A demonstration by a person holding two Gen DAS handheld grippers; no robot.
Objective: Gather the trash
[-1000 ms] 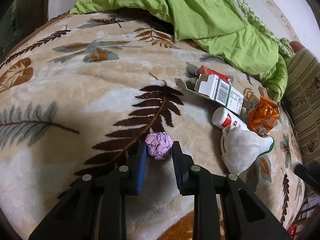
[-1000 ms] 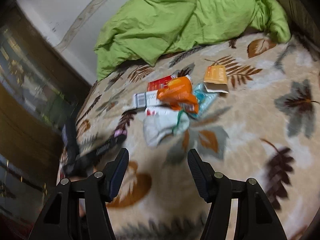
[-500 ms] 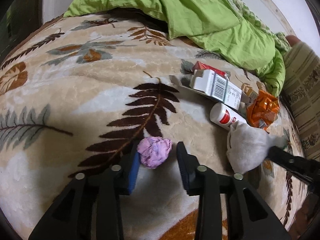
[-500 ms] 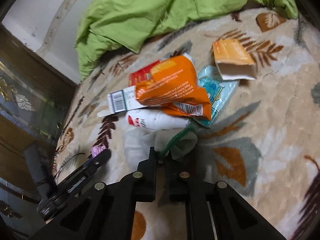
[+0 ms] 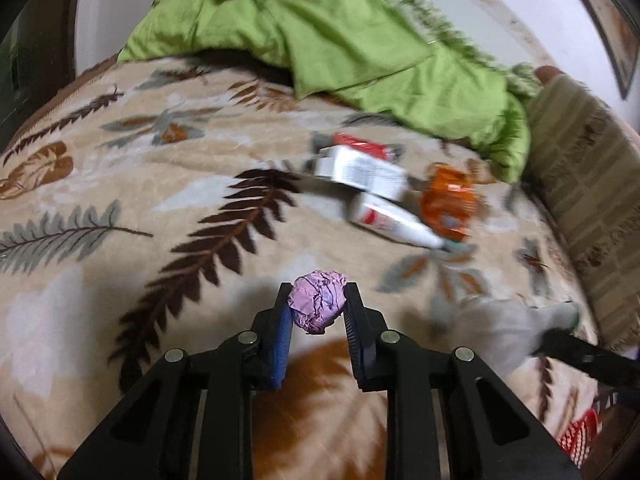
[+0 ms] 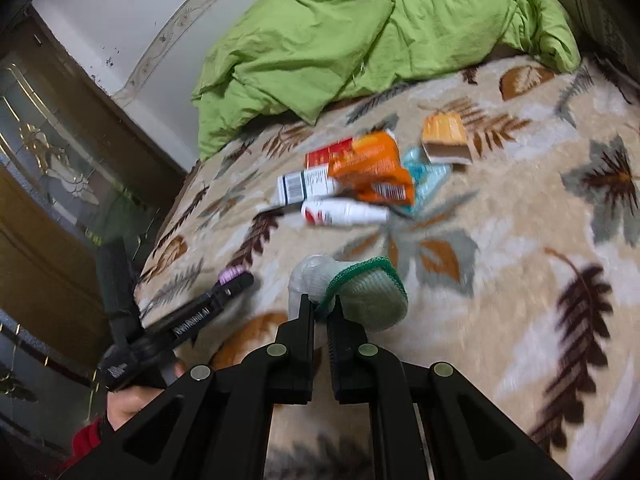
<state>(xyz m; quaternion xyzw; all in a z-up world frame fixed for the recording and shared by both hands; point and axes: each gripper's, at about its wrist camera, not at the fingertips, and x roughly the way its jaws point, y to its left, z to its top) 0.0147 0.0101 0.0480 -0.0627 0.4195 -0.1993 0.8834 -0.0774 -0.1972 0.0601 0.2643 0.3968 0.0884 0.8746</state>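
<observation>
Bed (image 5: 100,264) with leaf-print blanket carries everything; green duvet (image 5: 360,40) is bunched at the far end, so the trash sits exposed mid-bed. Pile there: white carton (image 6: 308,186), orange wrapper (image 6: 372,168), white bottle (image 6: 344,212), well apart from both grippers. Right hand-held gripper (image 6: 320,304) is clamped on the green-trimmed rim of a pale sock-like item (image 6: 360,292), probably the easiest edge to pinch. Left hand-held gripper (image 5: 318,308) is squeezed on a crumpled purple paper ball (image 5: 318,300), apparently lifted off the bed
</observation>
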